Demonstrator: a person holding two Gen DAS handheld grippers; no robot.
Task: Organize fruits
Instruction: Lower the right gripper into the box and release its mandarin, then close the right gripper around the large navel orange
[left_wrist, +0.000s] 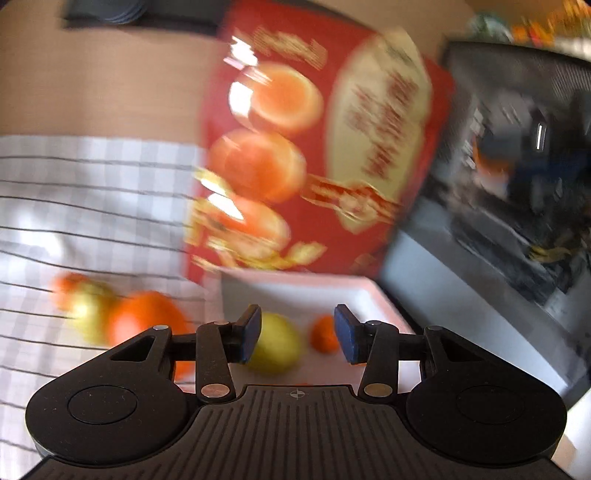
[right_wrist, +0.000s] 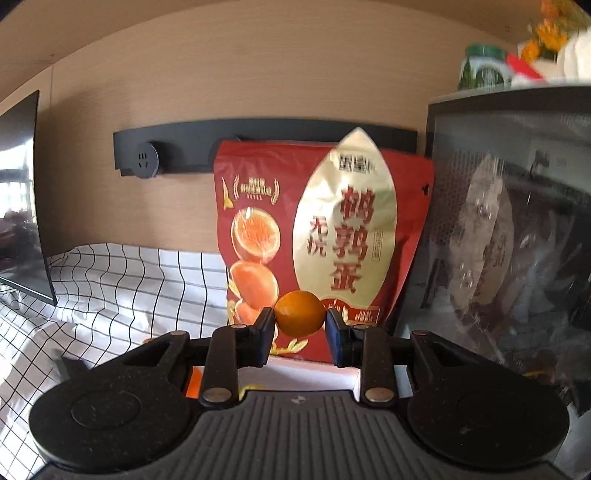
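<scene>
Right gripper (right_wrist: 300, 326): closed on a small orange fruit (right_wrist: 300, 313), which sits pinched between the two blue pads, raised in front of the bag
Left gripper (left_wrist: 298, 334): jaws apart with nothing between the pads; a yellow-green fruit (left_wrist: 275, 343) and a small orange one (left_wrist: 323, 334) lie beyond them
White tray (left_wrist: 306, 291): shallow and pale-walled, holding the yellow-green fruit and the small orange one close together; its white rim (right_wrist: 354, 376) also shows under the right gripper
Fruits on the cloth: a large orange (left_wrist: 147, 321), a second yellow-green fruit (left_wrist: 88, 314) touching it, and a further orange piece (left_wrist: 66, 286) behind, all to the left of the tray; outlines blurred
Checked cloth (right_wrist: 110, 288): white with thin dark lines, covering the surface left of the bag
Red snack bag (right_wrist: 317, 236): standing upright behind the tray, leaning on the wooden wall (right_wrist: 258, 74)
Black socket rail (right_wrist: 177, 151): fixed to the wall behind the bag's top edge
Dark appliance (right_wrist: 517, 229): just right of the bag, its glossy front reflecting it
</scene>
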